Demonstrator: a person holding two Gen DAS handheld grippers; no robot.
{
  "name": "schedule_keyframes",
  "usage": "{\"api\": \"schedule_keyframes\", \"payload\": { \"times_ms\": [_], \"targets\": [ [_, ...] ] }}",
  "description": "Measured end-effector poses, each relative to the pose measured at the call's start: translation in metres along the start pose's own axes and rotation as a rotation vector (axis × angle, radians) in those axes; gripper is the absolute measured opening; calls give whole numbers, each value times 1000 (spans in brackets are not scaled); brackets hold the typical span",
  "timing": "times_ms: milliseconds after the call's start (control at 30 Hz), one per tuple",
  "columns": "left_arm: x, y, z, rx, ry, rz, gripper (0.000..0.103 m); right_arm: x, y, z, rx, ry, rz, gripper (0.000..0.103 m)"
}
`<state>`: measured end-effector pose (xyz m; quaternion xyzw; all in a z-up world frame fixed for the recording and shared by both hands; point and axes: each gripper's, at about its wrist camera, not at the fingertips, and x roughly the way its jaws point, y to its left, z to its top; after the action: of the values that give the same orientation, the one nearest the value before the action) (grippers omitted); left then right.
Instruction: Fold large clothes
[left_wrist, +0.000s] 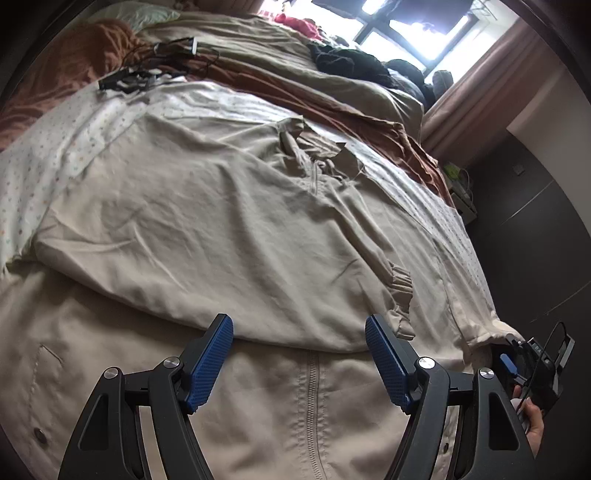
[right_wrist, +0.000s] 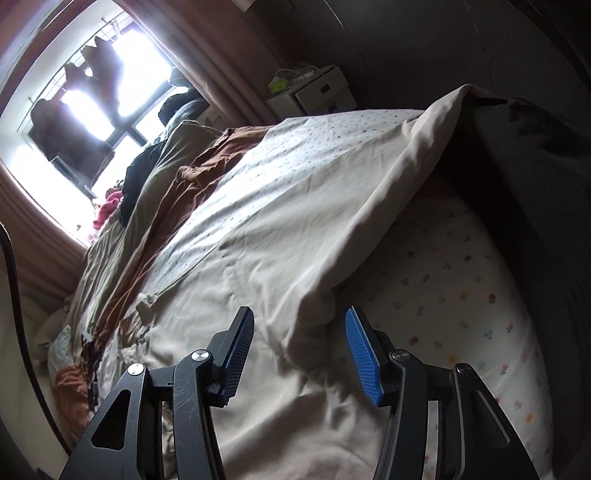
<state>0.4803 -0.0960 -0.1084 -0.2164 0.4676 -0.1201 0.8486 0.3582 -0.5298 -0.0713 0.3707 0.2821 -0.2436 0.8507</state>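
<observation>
The beige jacket (left_wrist: 229, 221) lies spread on the bed (left_wrist: 48, 155), one part already folded over its zipper front, probably to narrow it; left tongs (left_wrist: 299, 354) and right tongs (right_wrist: 300, 349) both hover above it, apart and empty, seemingly lining up the next grasp

Parts lost to edges, folds and glare

The beige jacket (left_wrist: 207, 206) is cut off by the lower frame edge, its zipper (left_wrist: 313, 406) hidden under the folded-over half; beyond the jacket, the window (left_wrist: 406, 33) is washed out by glare.
</observation>
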Motion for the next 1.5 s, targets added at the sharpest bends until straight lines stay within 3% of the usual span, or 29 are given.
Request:
{"api": "schedule_keyframes", "payload": {
  "times_ms": [233, 500, 800, 867, 967, 1000, 1033, 1133, 1500],
  "targets": [
    [3, 10, -1, -1, -7, 22, 75, 12, -38, 27, 83, -39, 15, 53],
    [14, 25, 0, -29, 19, 53, 75, 40, -39, 53, -48, -50, -82, 52],
    [16, 32, 1, -50, 24, 51, 75, 44, -60, 81, 22, -124, -200, 52],
    [14, 34, 2, -61, 19, 49, 75, 38, -64, 89, 42, -153, -191, 52],
    [11, 38, 4, -76, 12, 46, 75, 33, -62, 98, 32, -172, -219, 37],
    [10, 39, 4, -81, 9, 45, 75, 32, -61, 100, 25, -174, -221, 23],
    [9, 41, 5, -86, 8, 41, 75, 29, -59, 102, 15, -171, -211, 13],
    [5, 43, 6, -99, -2, 30, 75, 15, -42, 108, -55, -190, -182, 10],
    [-12, 51, 15, -134, -29, -27, 75, -62, 60, 92, -278, -240, 5, 8]
  ]
}}
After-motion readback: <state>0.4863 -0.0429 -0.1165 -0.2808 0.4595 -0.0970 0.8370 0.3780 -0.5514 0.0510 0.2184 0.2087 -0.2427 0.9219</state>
